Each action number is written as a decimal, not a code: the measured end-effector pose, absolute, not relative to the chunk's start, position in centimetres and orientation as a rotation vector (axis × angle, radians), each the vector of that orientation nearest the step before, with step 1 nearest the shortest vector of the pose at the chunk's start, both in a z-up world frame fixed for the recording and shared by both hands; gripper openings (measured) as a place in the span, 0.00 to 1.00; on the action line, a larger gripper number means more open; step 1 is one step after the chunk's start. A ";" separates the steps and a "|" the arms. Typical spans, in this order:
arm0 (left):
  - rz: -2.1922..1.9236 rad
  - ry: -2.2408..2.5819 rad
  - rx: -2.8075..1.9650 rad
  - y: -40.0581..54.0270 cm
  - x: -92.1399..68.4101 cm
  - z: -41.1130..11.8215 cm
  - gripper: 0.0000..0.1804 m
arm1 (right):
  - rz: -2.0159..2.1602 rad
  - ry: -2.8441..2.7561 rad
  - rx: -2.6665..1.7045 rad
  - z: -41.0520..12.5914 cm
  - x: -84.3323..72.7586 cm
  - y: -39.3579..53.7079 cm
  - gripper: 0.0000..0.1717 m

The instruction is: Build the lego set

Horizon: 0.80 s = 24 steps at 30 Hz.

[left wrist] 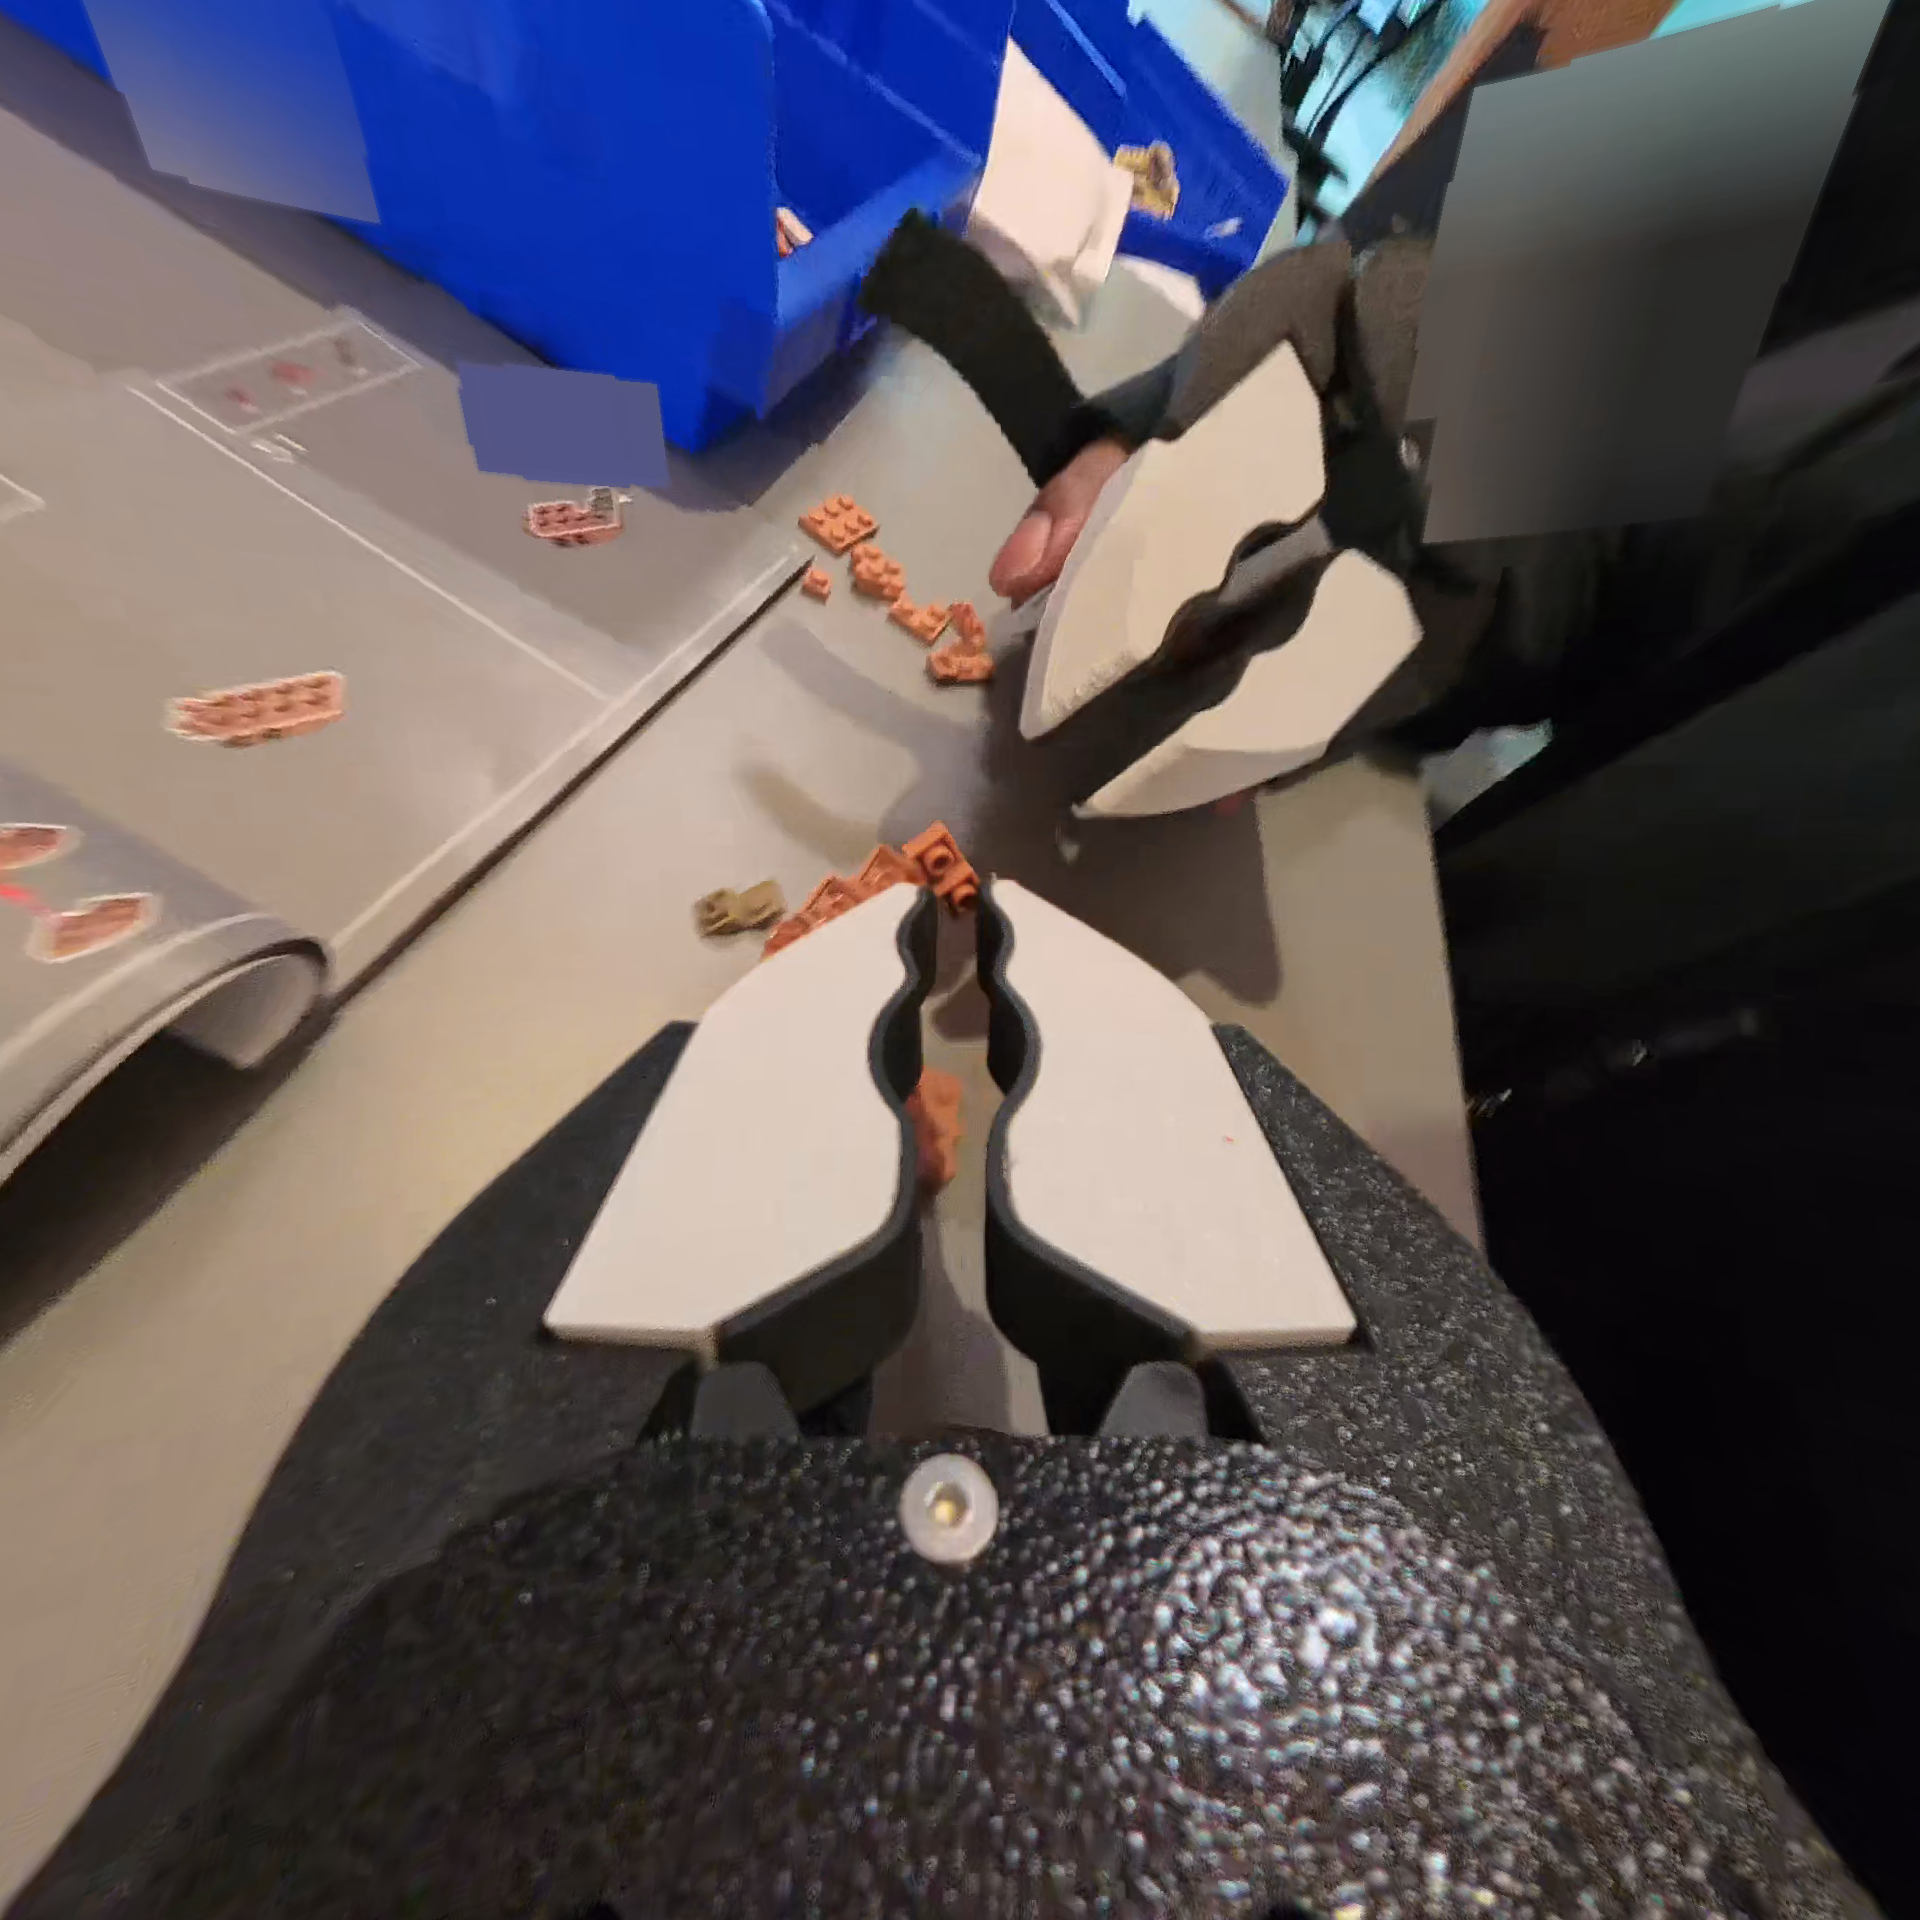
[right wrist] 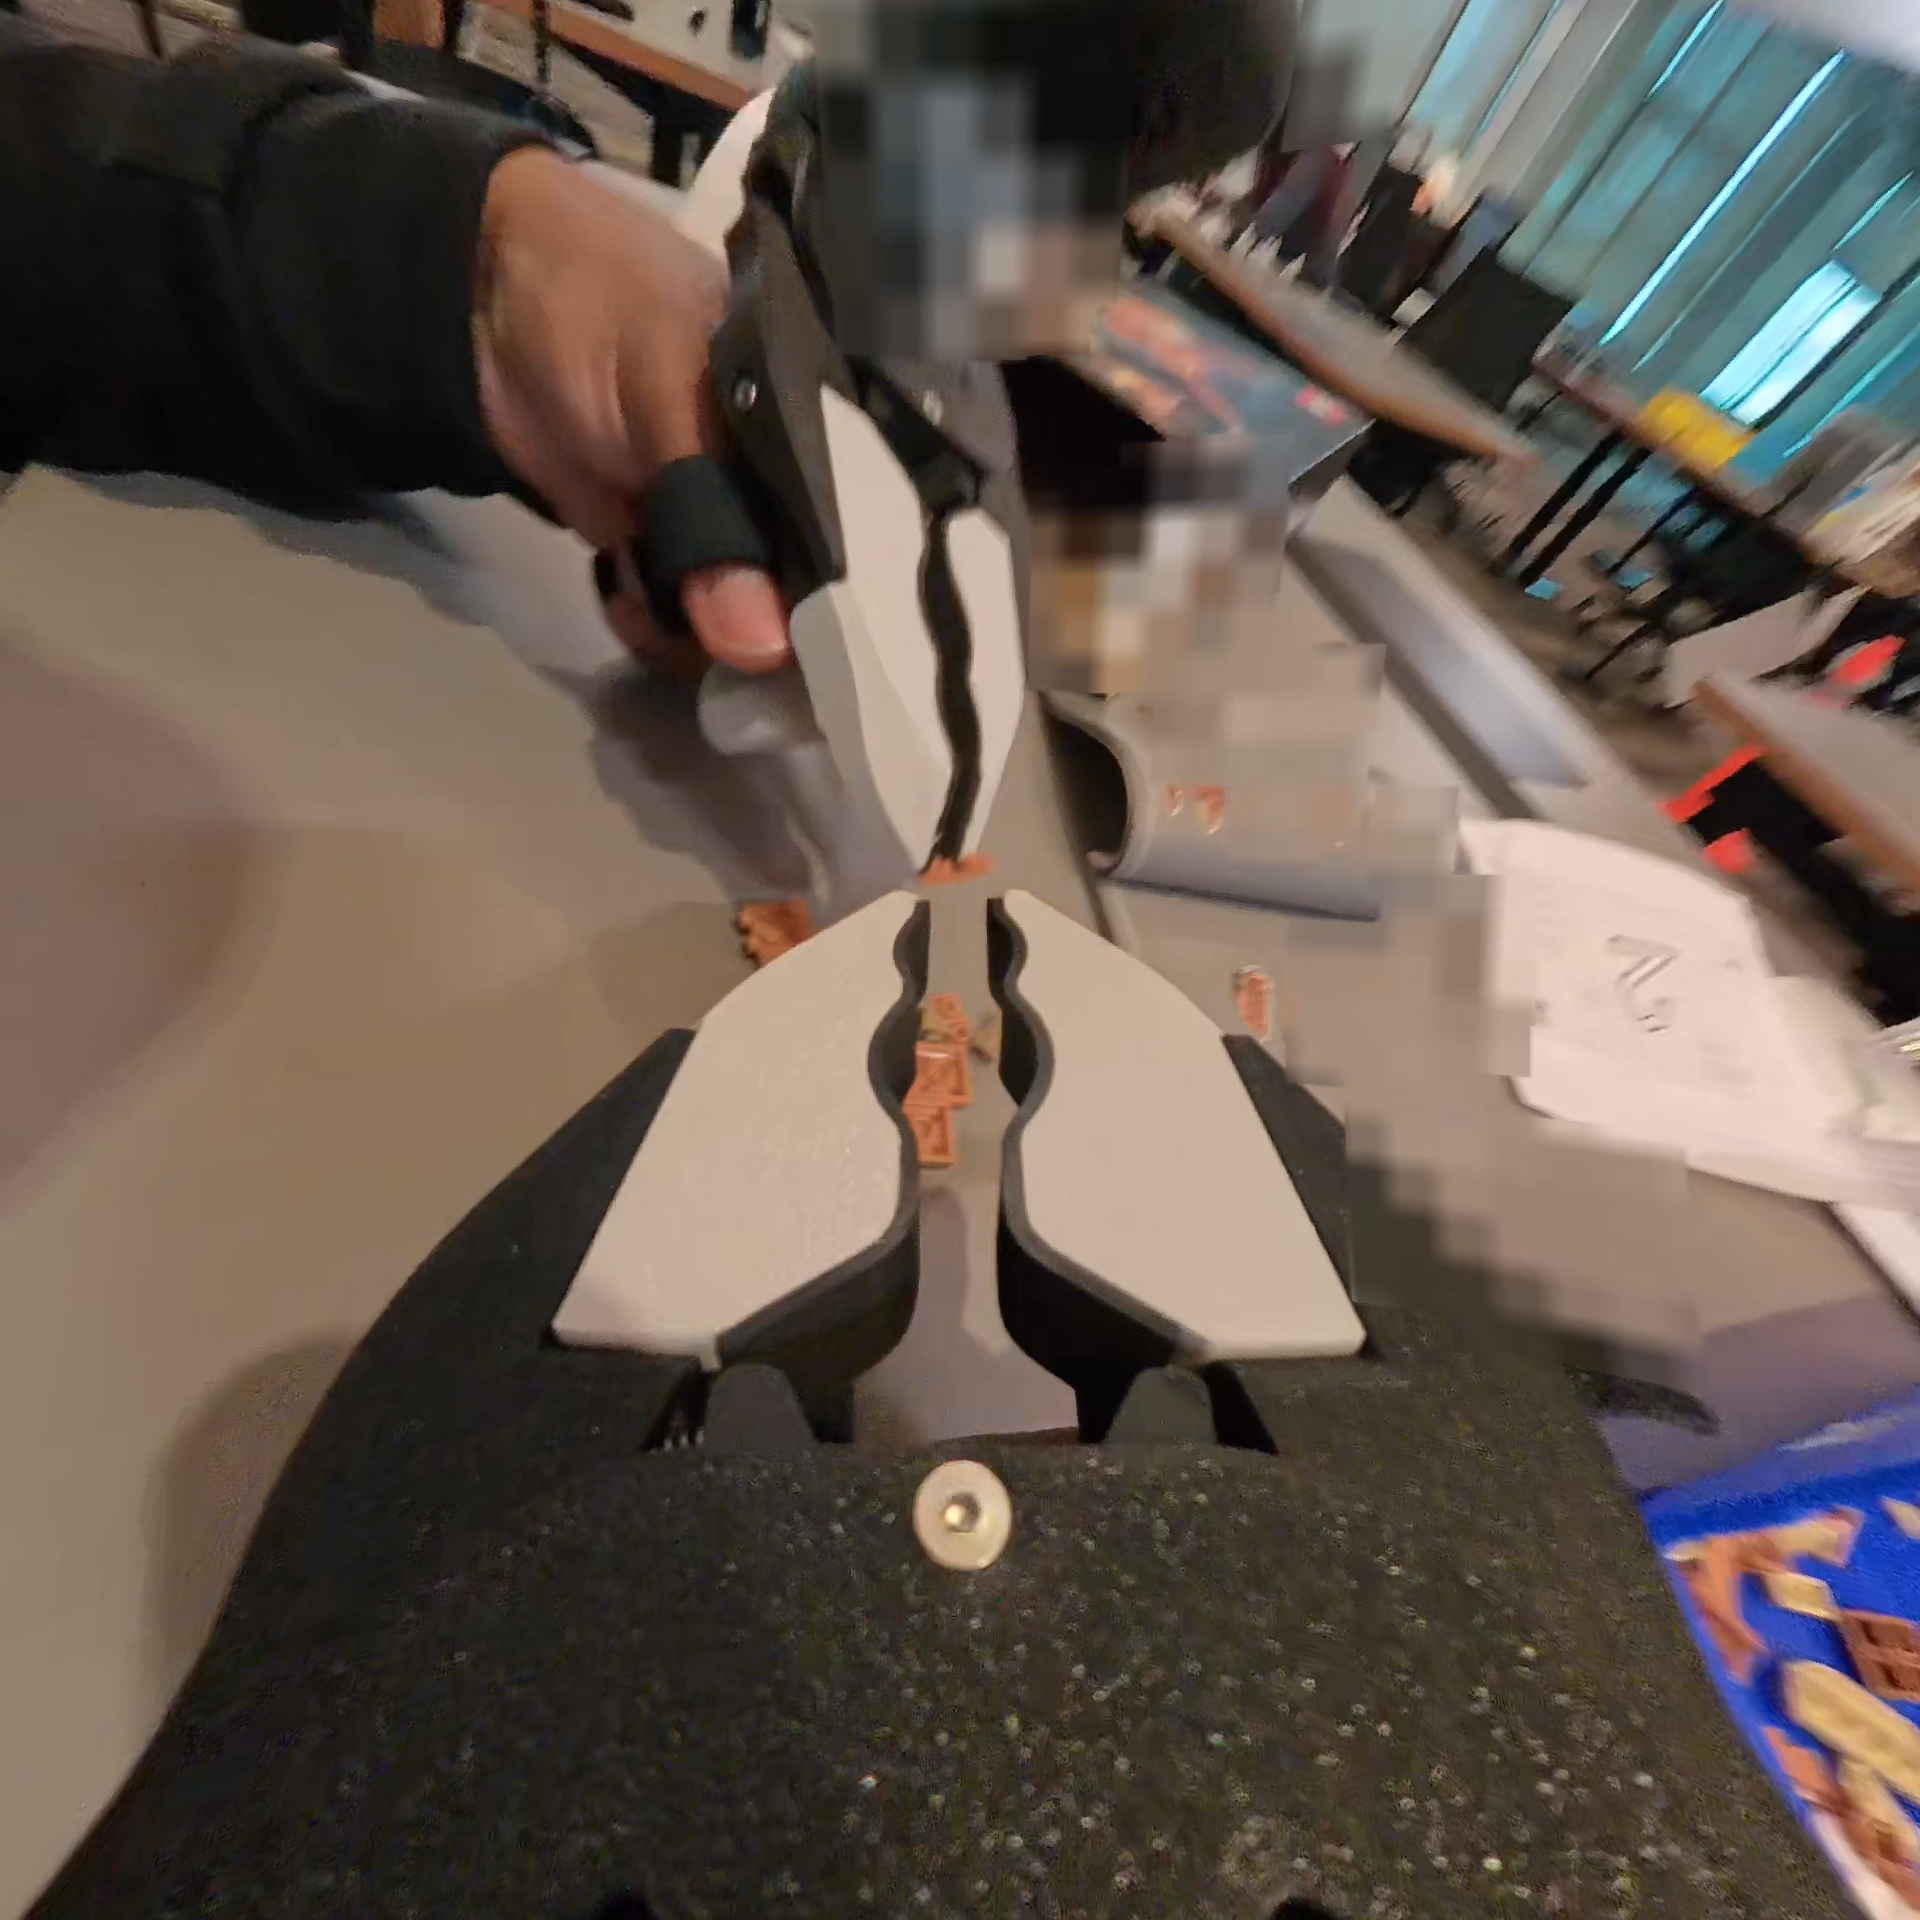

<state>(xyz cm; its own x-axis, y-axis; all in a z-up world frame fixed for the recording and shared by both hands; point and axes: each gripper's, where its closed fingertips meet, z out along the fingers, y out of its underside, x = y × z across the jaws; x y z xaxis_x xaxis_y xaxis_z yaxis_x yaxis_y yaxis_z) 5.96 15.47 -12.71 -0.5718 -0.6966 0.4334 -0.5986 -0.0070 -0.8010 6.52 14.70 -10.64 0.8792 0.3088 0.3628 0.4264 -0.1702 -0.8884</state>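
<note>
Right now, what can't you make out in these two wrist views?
- Left wrist view: blue bins, contents cut off by the top edge and mosaic patches.
- Left wrist view: brick pile, partly hidden by the left gripper.
- Right wrist view: white papers, blurred and part mosaicked.
- Right wrist view: background tables, motion-blurred.

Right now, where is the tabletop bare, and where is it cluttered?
Bare: the grey table left of the left claw, and the strip between the curled mat and the near edge. Crowded: orange bricks by the blue bins, and the pile at the claw tips.
</note>
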 end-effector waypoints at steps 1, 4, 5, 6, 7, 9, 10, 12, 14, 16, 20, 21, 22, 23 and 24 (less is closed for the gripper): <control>-1.702 2.118 -1.448 14.9 6.2 -12.7 0.04 | -0.159 -0.567 -1.744 -10.3 6.7 14.7 0.06; -1.854 2.031 -1.536 13.7 6.8 -12.1 0.04 | -0.272 -0.618 -1.699 -9.7 7.0 14.5 0.08; -1.894 2.004 -1.547 13.5 6.9 -11.8 0.04 | -0.317 -0.642 -1.700 -9.8 7.1 14.5 0.09; -1.926 1.982 -1.551 13.4 7.0 -11.5 0.04 | -0.365 -0.665 -1.702 -9.9 7.2 14.5 0.09; -1.948 1.961 -1.556 13.4 7.1 -11.2 0.04 | -0.407 -0.685 -1.699 -10.0 7.3 14.4 0.10; -2.003 1.923 -1.559 13.5 7.1 -10.5 0.04 | -0.466 -0.719 -1.689 -10.1 7.2 14.5 0.11; -2.035 1.898 -1.566 13.6 7.1 -10.2 0.04 | -0.492 -0.729 -1.685 -10.1 7.2 14.5 0.11; -2.095 1.866 -1.586 13.6 7.1 -9.9 0.04 | -0.547 -0.750 -1.670 -10.0 7.2 14.7 0.11; -2.138 1.838 -1.617 13.7 7.1 -9.9 0.04 | -0.612 -0.774 -1.650 -9.9 7.1 14.8 0.12; -2.172 1.838 -1.633 13.5 7.0 -10.0 0.04 | -0.675 -0.806 -1.636 -10.0 7.1 14.9 0.12; -2.198 1.839 -1.652 13.3 6.8 -10.2 0.04 | -0.758 -0.863 -1.615 -10.3 6.9 15.2 0.13; -2.201 1.842 -1.654 13.2 6.8 -10.2 0.04 | -0.767 -0.865 -1.609 -10.3 6.9 15.2 0.12; -2.207 1.844 -1.655 13.1 6.8 -10.2 0.04 | -0.768 -0.862 -1.606 -10.3 6.9 15.3 0.11; -2.211 1.844 -1.656 13.1 6.8 -10.3 0.04 | -0.761 -0.859 -1.608 -10.3 6.9 15.3 0.10; -2.214 1.844 -1.656 13.1 6.7 -10.3 0.04 | -0.749 -0.855 -1.611 -10.3 6.9 15.3 0.10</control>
